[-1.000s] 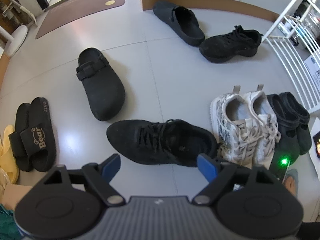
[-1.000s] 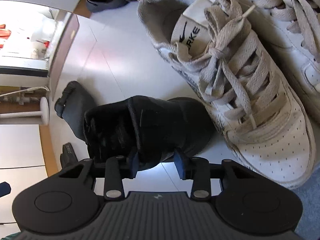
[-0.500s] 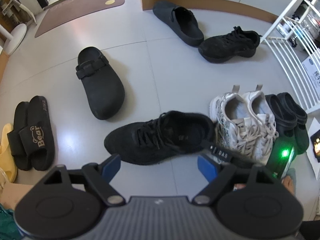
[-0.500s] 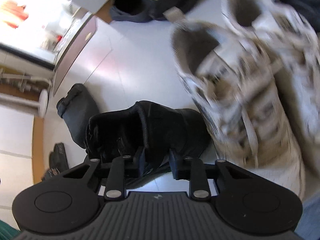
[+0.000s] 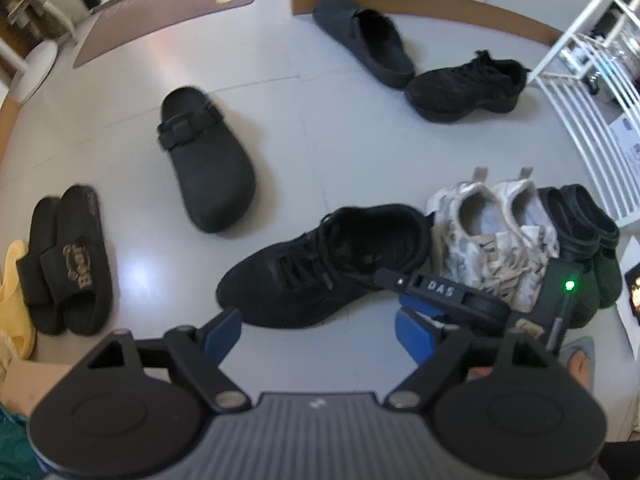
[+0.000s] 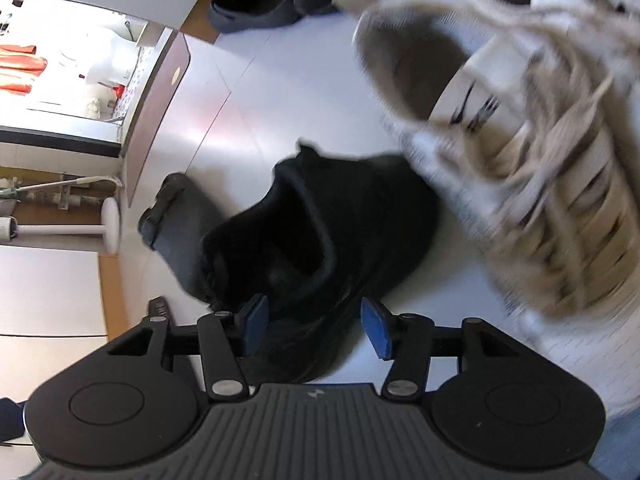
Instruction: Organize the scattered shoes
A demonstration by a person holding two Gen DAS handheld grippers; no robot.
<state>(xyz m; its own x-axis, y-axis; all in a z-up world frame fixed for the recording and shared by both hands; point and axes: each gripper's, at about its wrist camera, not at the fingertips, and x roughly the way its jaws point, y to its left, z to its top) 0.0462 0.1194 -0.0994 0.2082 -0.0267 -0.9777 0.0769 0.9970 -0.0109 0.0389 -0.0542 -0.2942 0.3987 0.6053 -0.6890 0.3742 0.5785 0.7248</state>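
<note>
A black lace-up sneaker point(image 5: 328, 264) lies on the white floor, heel against the pair of white sneakers point(image 5: 496, 236). My right gripper point(image 6: 314, 326) is open, its blue pads either side of the sneaker's side point(image 6: 320, 232), no longer squeezing it; it also shows in the left wrist view point(image 5: 404, 300). My left gripper point(image 5: 316, 330) is open and empty just in front of the sneaker. The matching black sneaker point(image 5: 464, 86) lies at the back right. Two black clogs point(image 5: 208, 160) point(image 5: 364, 40) lie apart.
Dark green clogs point(image 5: 580, 236) stand right of the white sneakers point(image 6: 520, 140). Black slides point(image 5: 68, 256) and a yellow slipper point(image 5: 14, 292) are at the left. A white rack point(image 5: 592, 80) stands at the right, a brown mat point(image 5: 168, 4) at the back.
My right gripper swung the black sneaker's heel round against the white sneakers, then opened and let it go. The left gripper stayed open and nearly still.
</note>
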